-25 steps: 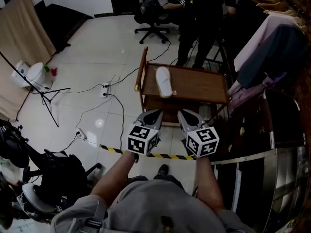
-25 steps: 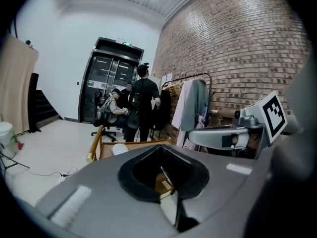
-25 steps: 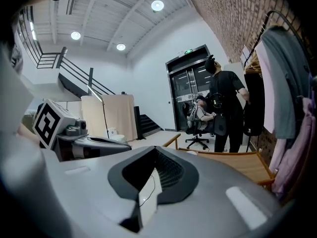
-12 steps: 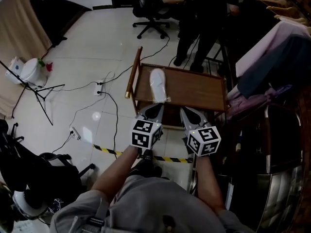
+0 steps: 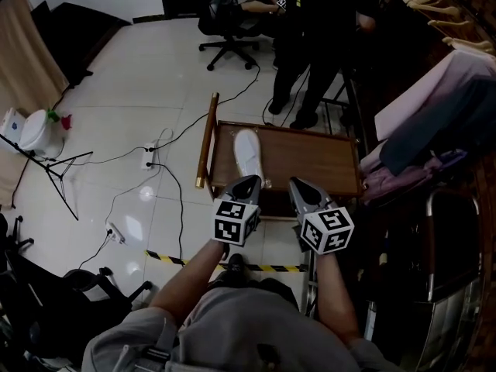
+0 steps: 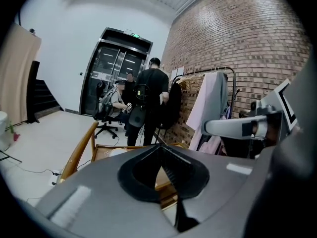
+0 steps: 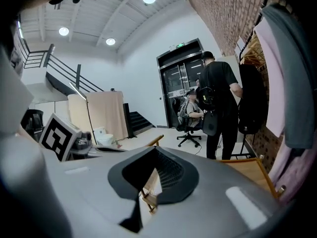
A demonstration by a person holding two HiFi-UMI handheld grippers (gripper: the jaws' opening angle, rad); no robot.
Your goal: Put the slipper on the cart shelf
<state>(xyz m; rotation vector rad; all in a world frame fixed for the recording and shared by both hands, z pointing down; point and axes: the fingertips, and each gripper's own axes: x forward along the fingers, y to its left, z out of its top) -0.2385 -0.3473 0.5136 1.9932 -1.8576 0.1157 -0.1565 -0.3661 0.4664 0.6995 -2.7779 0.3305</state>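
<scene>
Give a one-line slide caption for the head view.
Both shut, the left gripper and right gripper point at a wooden cart bearing a white slipper.

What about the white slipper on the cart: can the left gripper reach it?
Probably yes: the left gripper is close to the slipper with nothing between them, but its jaws are shut.

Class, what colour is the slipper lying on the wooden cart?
White; the slipper shows best in the head view.
</scene>
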